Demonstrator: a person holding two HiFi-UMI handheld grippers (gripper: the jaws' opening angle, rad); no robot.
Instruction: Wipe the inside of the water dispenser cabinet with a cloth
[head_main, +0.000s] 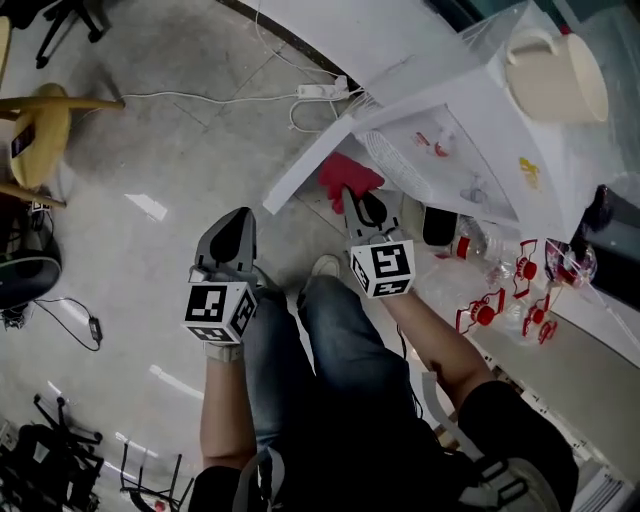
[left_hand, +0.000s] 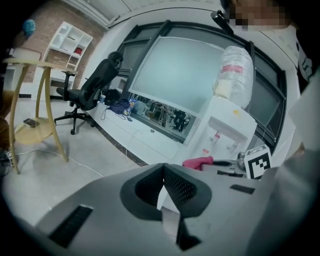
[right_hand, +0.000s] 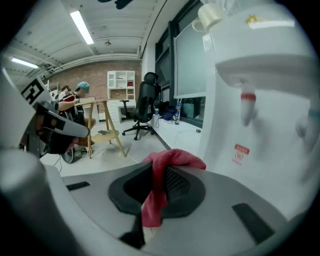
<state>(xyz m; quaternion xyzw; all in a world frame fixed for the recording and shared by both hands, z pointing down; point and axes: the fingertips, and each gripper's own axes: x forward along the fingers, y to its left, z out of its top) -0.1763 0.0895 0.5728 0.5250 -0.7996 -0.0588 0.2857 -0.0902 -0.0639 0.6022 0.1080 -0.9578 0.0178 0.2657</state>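
Grey polished concrete floor (head_main: 150, 160) fills the scene, with a tall white water dispenser (head_main: 455, 140) at far right and a pale bottle (head_main: 555, 72) seated on its top. A white panel (head_main: 305, 165) angles out from the dispenser's lower part; whether it is the cabinet door cannot be told.

The right gripper (head_main: 362, 203), grey with a marker cube, points at the dispenser's lower front. Its jaws pinch a red woven cloth (head_main: 346, 176). In the right gripper view the cloth (right_hand: 170, 159) rises between the ribbed pads (right_hand: 176, 182), bunches above them and hangs down in a strip below. The dispenser (right_hand: 260, 105) stands just beyond, its taps above the cloth.

The left gripper (head_main: 238, 222) is held to the left, over the floor and apart from the dispenser. Its jaws (left_hand: 163, 170) are pressed together at the tips with nothing between them.

A yellow wooden stool (head_main: 40, 130) stands far left, and a white power strip (head_main: 322, 90) lies on the far floor. Clear plastic bottles with red labels (head_main: 480, 310) lie at right.
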